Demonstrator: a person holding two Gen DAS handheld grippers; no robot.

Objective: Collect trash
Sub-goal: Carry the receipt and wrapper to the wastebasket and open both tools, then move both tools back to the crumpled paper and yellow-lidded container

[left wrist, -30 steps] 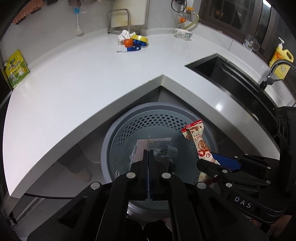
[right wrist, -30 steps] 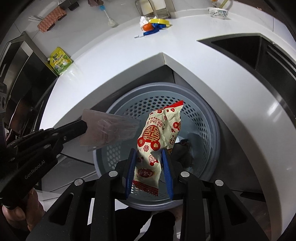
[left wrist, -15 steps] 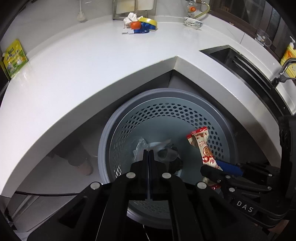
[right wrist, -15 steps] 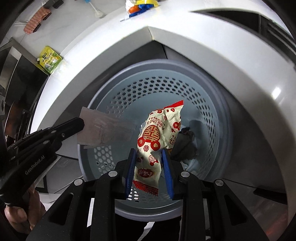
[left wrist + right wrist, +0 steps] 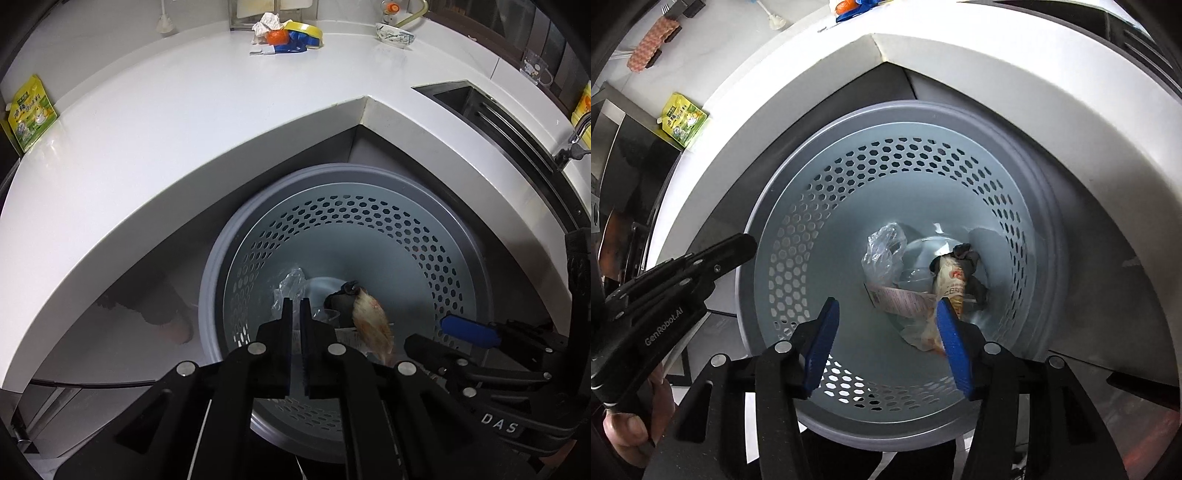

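The right gripper (image 5: pixel 886 343) stood wide apart and empty above the bin (image 5: pixel 812 206); the left gripper (image 5: pixel 294 314) showed a narrow gap, holding nothing. The snack wrapper (image 5: pixel 951 284) and plastic bag (image 5: pixel 884 251) lay at the bin's bottom. Both grippers should lift clear before reaching for the far countertop litter (image 5: pixel 284 35). The wrapper was blurred, and the bin's near floor was hidden.

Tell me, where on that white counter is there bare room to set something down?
The counter is bare between the green packet at its left end and the sink. It is crowded only at the back, around the crumpled paper, orange and yellow-blue clutter, and the bowl.
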